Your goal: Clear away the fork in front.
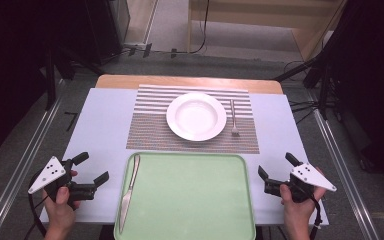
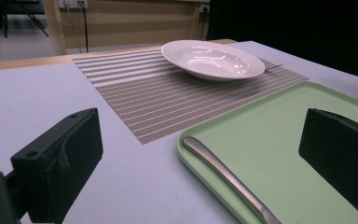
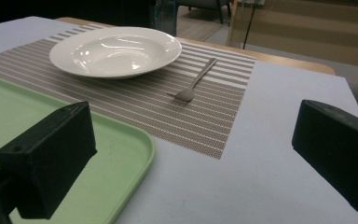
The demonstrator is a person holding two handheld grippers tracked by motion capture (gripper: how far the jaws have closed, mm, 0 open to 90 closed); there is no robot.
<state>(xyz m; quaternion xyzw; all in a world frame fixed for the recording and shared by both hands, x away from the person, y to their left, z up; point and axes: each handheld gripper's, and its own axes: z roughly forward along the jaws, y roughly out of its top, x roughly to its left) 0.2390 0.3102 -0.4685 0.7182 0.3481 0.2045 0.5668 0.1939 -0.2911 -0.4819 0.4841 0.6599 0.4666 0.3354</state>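
Note:
A white deep plate rests on a striped placemat. A fork lies on the mat just right of the plate. A table knife lies along the left side of a green tray at the table's front. My left gripper is open, left of the tray, its jaws straddling the tray's left rim and the knife's handle end. My right gripper is open to the right of the tray, empty.
The table top is pale lavender with a wooden strip at the far edge. Dark stands and cables flank the table on the floor. Bare table lies on both sides of the placemat.

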